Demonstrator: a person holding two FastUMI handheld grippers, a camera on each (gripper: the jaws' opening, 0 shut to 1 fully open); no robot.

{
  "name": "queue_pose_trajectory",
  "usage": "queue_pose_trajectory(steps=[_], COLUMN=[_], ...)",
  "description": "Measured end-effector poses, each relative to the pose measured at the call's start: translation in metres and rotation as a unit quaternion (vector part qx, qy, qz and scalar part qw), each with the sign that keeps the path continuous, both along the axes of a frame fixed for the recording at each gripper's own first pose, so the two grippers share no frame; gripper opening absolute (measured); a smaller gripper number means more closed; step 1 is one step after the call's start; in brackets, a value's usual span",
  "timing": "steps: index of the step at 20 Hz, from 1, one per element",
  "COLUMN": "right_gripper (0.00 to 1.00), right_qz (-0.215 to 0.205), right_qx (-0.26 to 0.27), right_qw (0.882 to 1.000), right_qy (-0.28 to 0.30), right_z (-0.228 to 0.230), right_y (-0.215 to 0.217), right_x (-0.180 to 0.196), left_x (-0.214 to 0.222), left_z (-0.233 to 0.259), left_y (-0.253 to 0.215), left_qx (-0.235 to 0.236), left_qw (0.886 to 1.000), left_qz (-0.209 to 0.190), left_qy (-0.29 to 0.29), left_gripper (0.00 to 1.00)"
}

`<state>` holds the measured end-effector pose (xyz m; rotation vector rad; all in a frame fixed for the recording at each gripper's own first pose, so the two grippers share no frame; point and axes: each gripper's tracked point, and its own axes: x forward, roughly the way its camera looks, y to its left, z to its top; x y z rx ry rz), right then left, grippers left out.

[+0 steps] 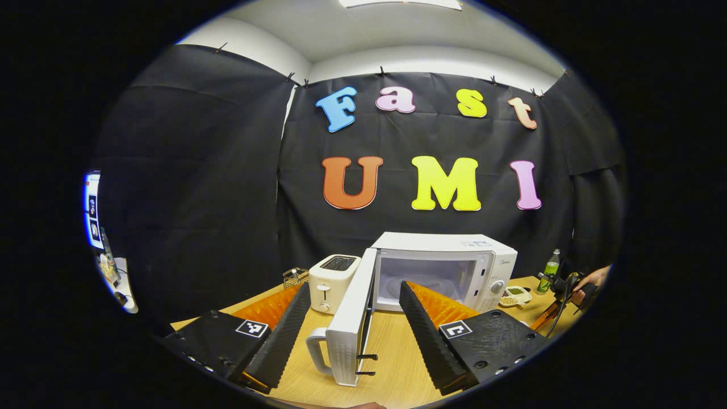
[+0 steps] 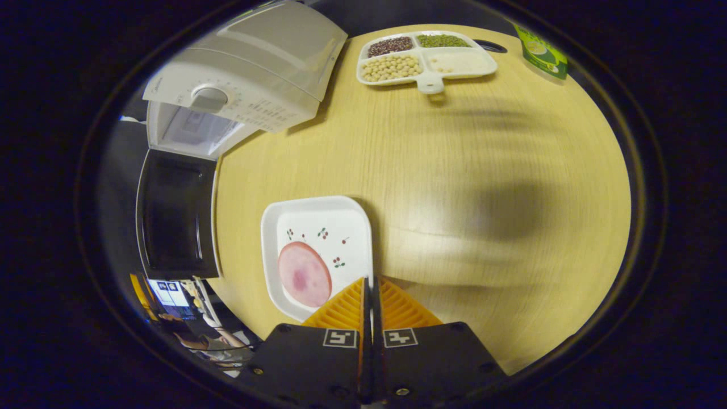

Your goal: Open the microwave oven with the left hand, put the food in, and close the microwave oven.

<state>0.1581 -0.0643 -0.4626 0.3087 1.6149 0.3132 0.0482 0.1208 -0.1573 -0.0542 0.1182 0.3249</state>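
The white microwave (image 1: 448, 267) stands at the back of the wooden table (image 1: 397, 363) with its door (image 1: 349, 335) swung wide open toward me, handle nearest. My left gripper (image 1: 354, 286) is open, one finger on each side of the door and touching nothing. In the right gripper view a white square plate (image 2: 324, 227) carries a round pink slice of food (image 2: 304, 274). My right gripper (image 2: 372, 284) is shut on the plate's right rim. The microwave (image 2: 244, 74) and its open door (image 2: 176, 216) lie to the left of the plate.
A white toaster (image 1: 332, 281) and a small wire basket (image 1: 295, 276) stand left of the microwave. A divided dish of beans (image 2: 423, 57) and a green bottle (image 2: 542, 54) sit beyond the plate. A hand with the other gripper (image 1: 568, 289) shows at the far right.
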Motion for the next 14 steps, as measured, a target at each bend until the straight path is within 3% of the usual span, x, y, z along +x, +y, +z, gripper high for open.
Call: queue_pose_trajectory(steps=[1,8,14], right_gripper=[0.04,0.04,0.00], right_qz=[-0.010,-0.066,-0.080], right_qx=[0.007,0.022,0.050], right_qw=[1.000,0.996,0.993], right_qy=[-0.007,-0.051,-0.068], right_z=[0.002,0.023,0.049], right_y=[0.004,0.018,0.077], right_x=[0.001,-0.012,-0.025], left_x=[-0.001,-0.017,-0.034], left_z=[0.004,0.011,0.003], left_y=[0.000,0.009,0.028], left_qx=[0.001,-0.003,-0.006], left_qw=[1.000,1.000,0.999], left_qz=[-0.002,-0.013,-0.025], left_qy=[-0.004,-0.028,-0.024], left_gripper=[0.94,0.93,0.93])
